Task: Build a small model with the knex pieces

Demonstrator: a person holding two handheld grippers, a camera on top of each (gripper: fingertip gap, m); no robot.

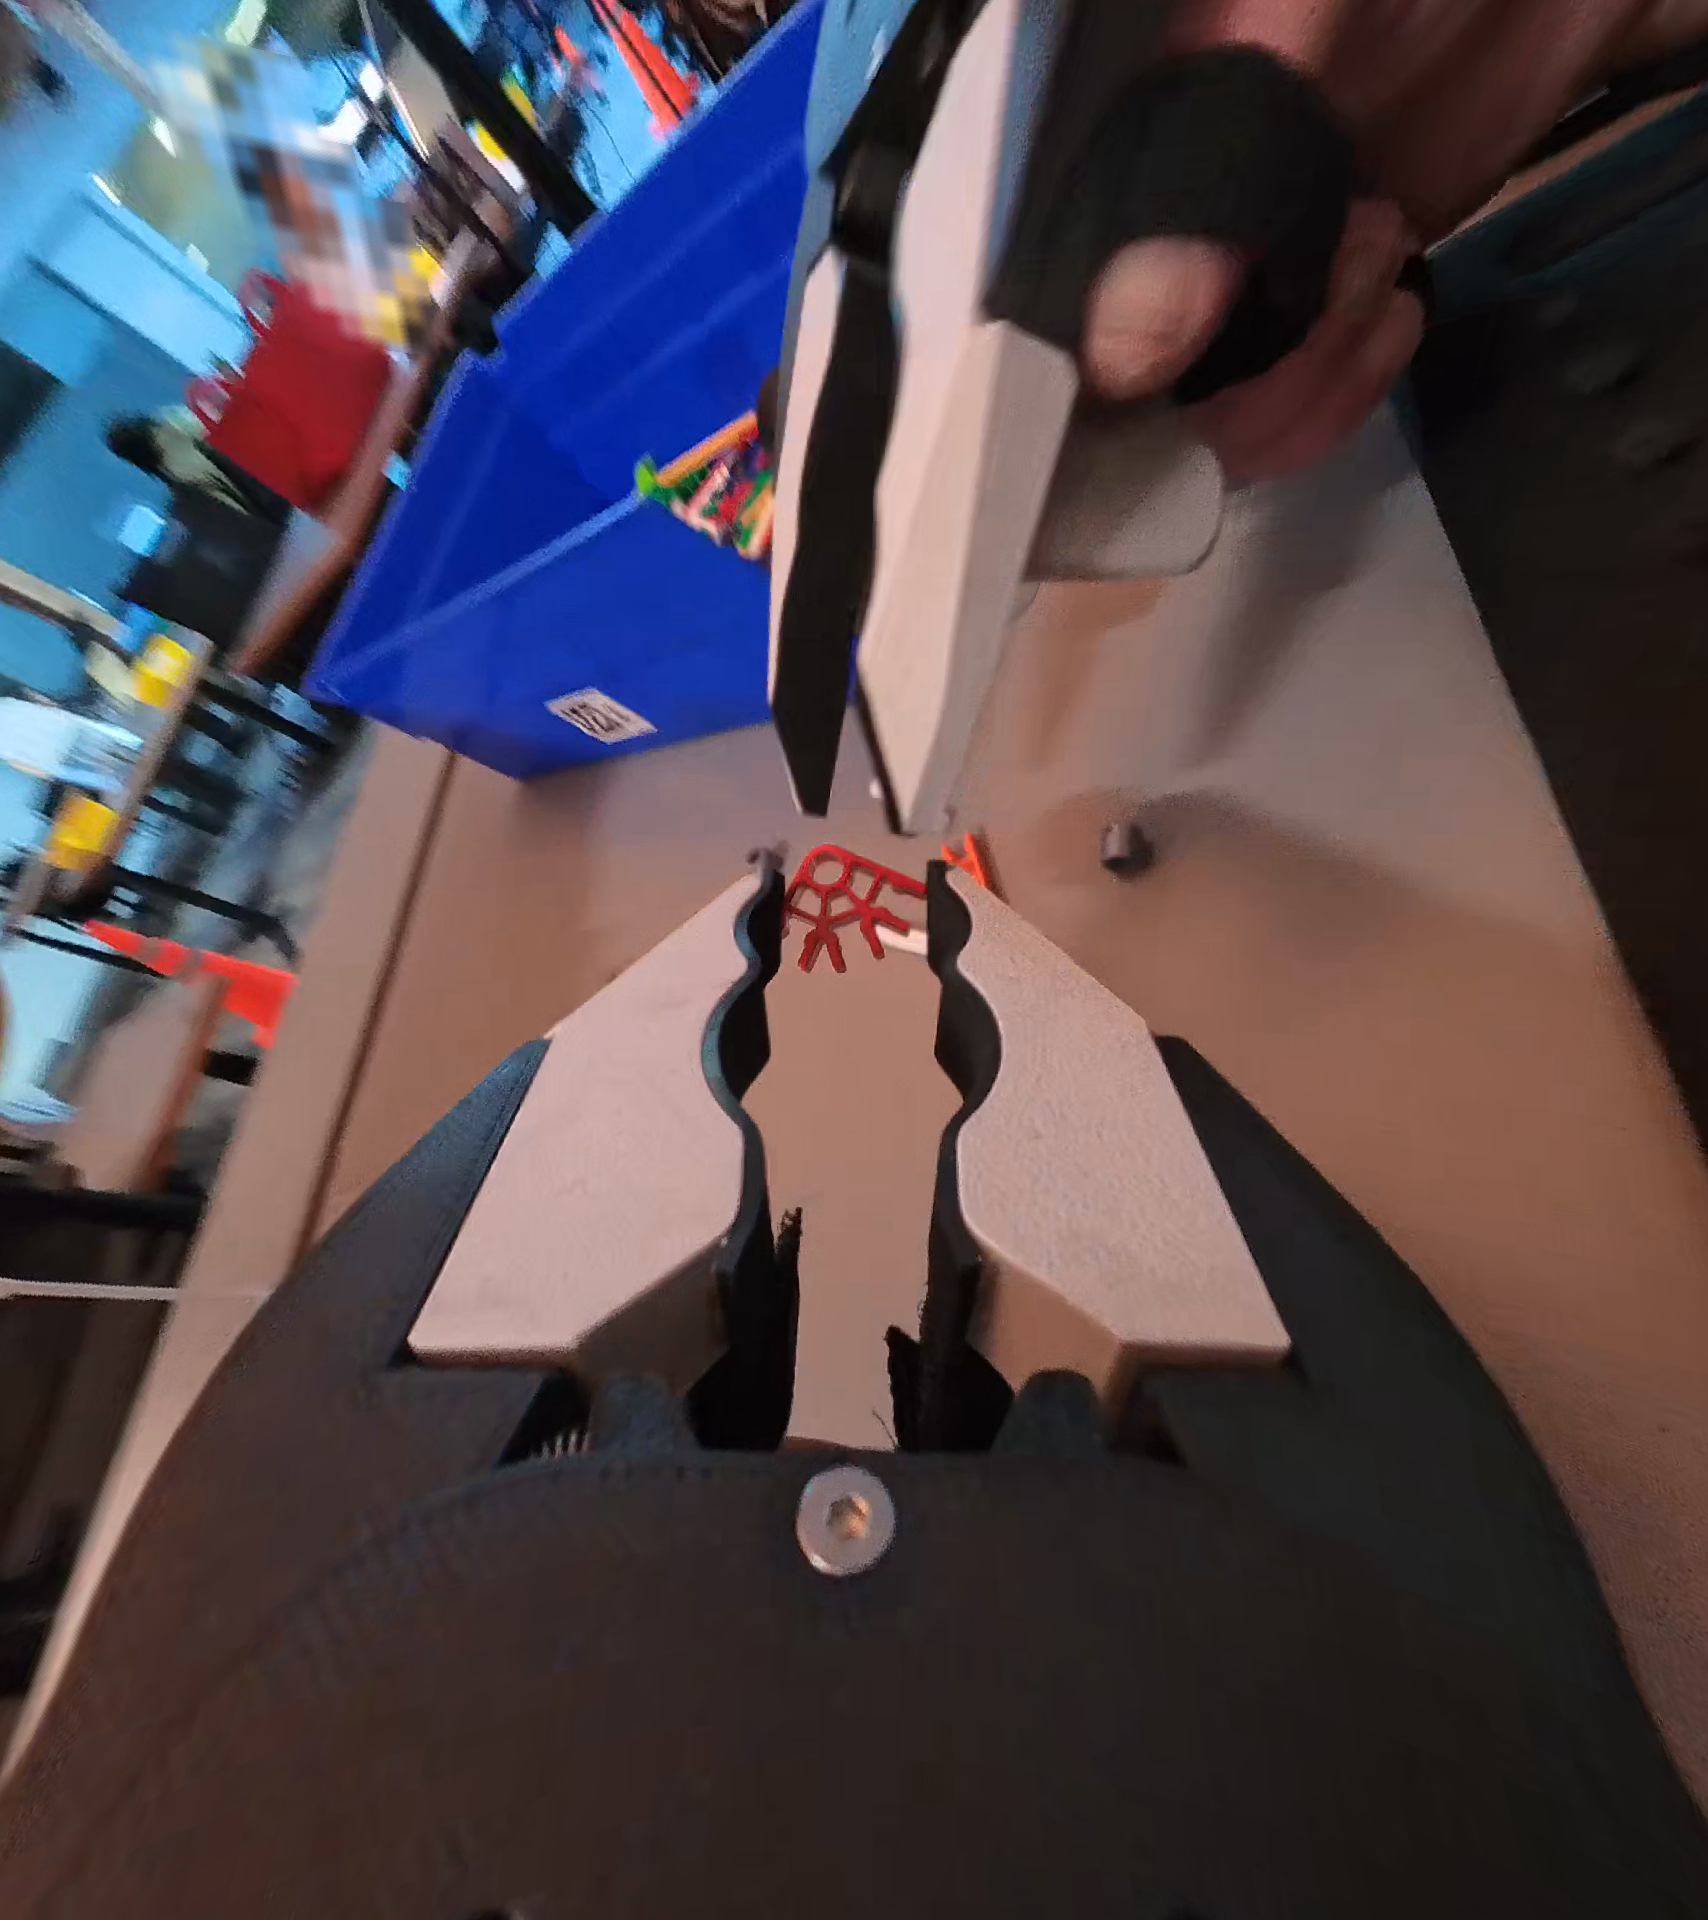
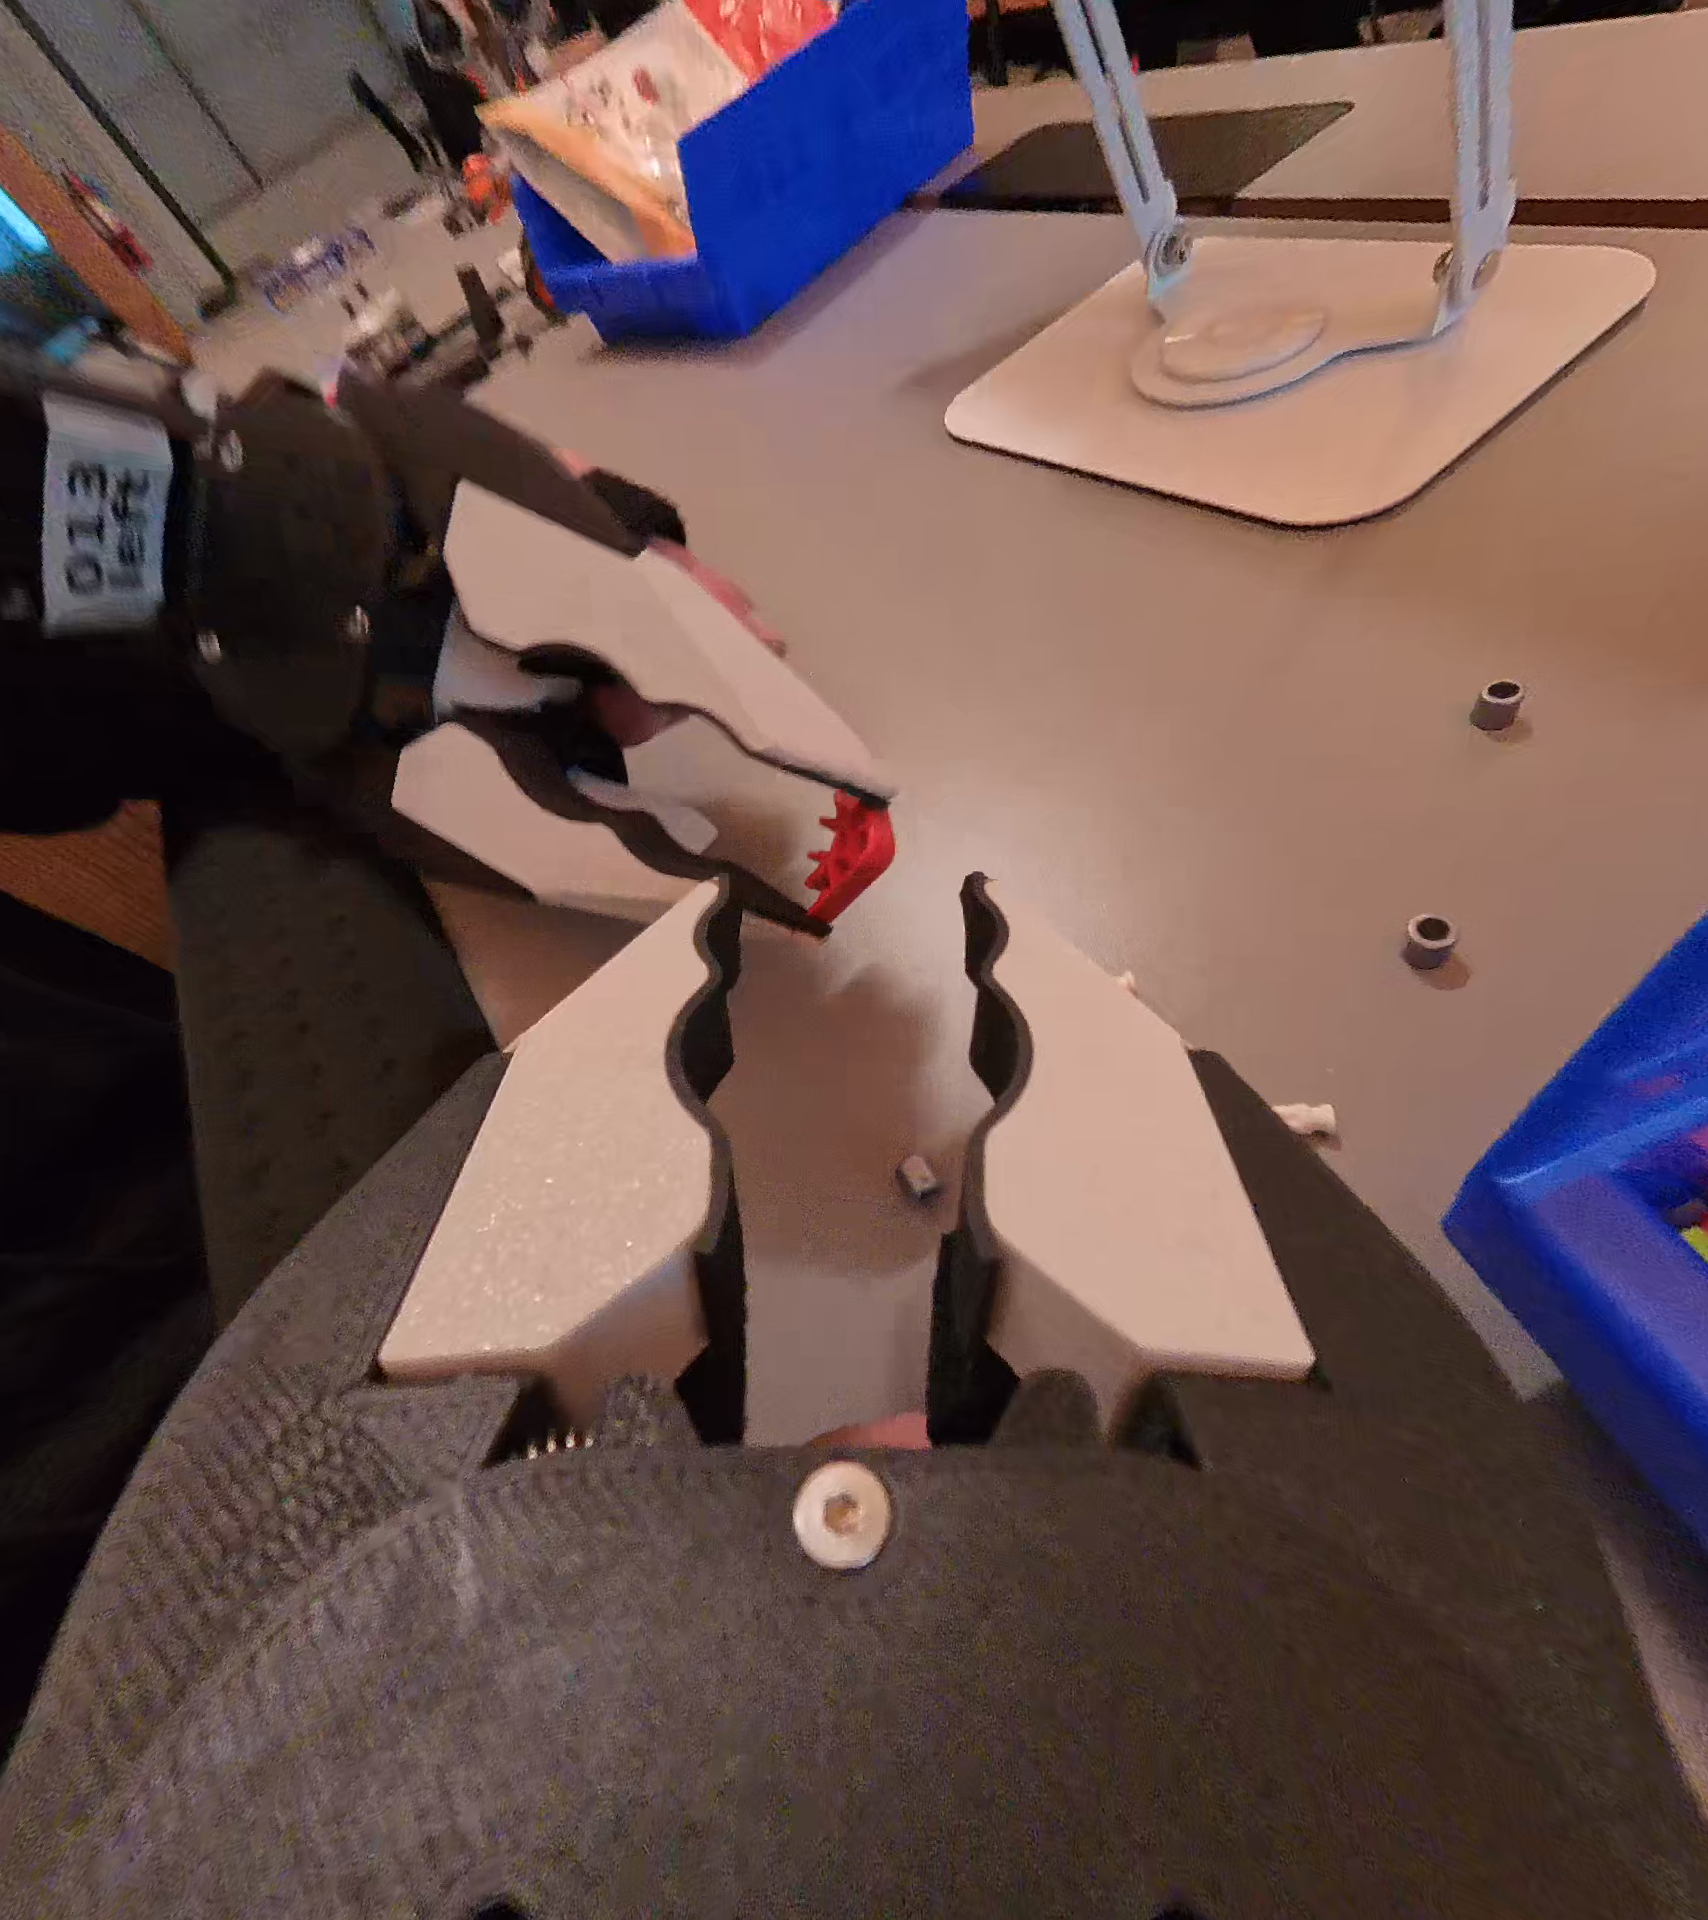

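Squarely between the fingertips of the left gripper (image 1: 855, 883) sits a small red connector piece (image 1: 834, 904), webbed like a fan, clamped and lifted off the tan table (image 2: 1141, 675). The right gripper (image 2: 848, 894) hovers just beside it, tips nearly meeting the left's, jaws parted with nothing between them. A gloved hand (image 1: 1234, 260) grips its body. Small grey sleeves (image 2: 1430, 940) dot the table, and a blue bin (image 2: 1608, 1299) of coloured pieces stands near.

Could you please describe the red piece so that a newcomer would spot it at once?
Start at the tan table; above it the left tongs pinch a red fan-shaped connector piece at their tips. Unlike the grey sleeves lying on the table, it is red, webbed and held.
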